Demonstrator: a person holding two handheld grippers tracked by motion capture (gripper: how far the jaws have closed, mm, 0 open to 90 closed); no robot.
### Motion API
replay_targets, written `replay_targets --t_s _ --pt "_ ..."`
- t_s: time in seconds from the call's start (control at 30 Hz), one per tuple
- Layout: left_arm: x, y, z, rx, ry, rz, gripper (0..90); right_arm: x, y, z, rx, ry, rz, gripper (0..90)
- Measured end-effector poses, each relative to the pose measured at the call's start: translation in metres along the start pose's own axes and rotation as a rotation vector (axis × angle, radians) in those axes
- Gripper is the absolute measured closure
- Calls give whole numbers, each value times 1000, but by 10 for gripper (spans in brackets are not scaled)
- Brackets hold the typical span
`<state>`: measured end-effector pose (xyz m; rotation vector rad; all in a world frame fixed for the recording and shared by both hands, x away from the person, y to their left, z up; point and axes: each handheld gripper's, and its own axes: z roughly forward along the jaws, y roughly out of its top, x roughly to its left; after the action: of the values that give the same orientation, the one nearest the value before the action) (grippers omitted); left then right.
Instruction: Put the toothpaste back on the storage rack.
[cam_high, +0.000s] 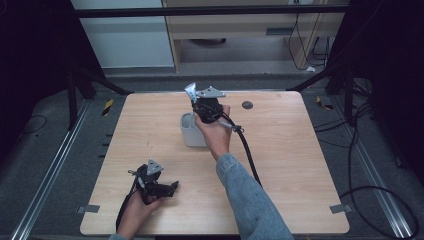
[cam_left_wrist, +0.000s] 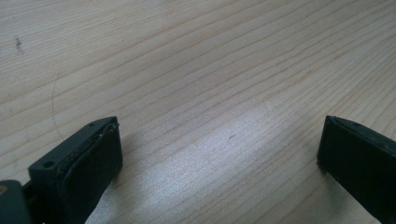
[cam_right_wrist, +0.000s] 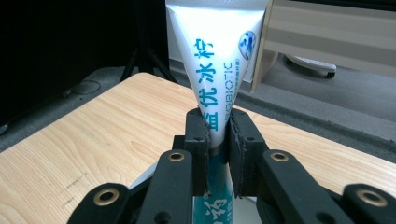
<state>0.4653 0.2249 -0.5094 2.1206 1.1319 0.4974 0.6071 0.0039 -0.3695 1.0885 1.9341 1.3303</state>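
Seen from the high view, a person in a denim sleeve works at a pale wooden table, holding the right gripper above a small grey cup that stands near the middle of the tabletop; the crimped, silvery end of a toothpaste tube sticks up from the gripper's far side, and a black cable trails from the gripper back across the wood. Nearer the person's edge, the left gripper rests low over the table in the left hand, well apart from the cup. In the left gripper view, its two black jaws stand spread wide at either side, with bare wood grain between them and nothing in their grasp. In the right gripper view, the right gripper has its jaws pressed tight on the toothpaste tube, pinching it at its narrow middle; the white tube, printed in teal lettering, fans out upright above the pads, while its lower part runs down between the gripper's arms, with the table edge and a grey floor beyond.
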Motion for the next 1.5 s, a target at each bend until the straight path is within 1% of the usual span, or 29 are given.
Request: replay_targets --t_s 0.23,0.4,0.47,0.53,0.6,0.73,1.0,1.23,1.37,1.5 --pt "0 0 0 0 -1 -3 0 -3 -4 0 24 -4 3 791" --pt "0 0 0 0 -1 -3 0 -4 -9 4 44 -2 10 791" --pt "0 0 0 0 -1 -3 0 -4 -11 5 54 -5 5 791" --pt "0 0 0 0 0 -2 0 -3 -11 6 61 -7 8 791" --pt "0 0 0 0 -1 -3 0 -2 -11 5 64 -8 -2 791" --pt "0 0 0 0 -1 -4 0 0 -11 6 88 -6 -8 791" --pt "0 0 0 0 0 -3 0 -2 -13 8 122 -5 0 792" --pt "0 0 0 1 0 -3 0 -2 -15 8 150 -7 -12 793" --pt "0 0 0 0 0 -3 0 -2 -17 9 169 -13 -2 794" --pt "0 0 0 0 -1 -4 0 -4 -17 9 174 -15 2 795"
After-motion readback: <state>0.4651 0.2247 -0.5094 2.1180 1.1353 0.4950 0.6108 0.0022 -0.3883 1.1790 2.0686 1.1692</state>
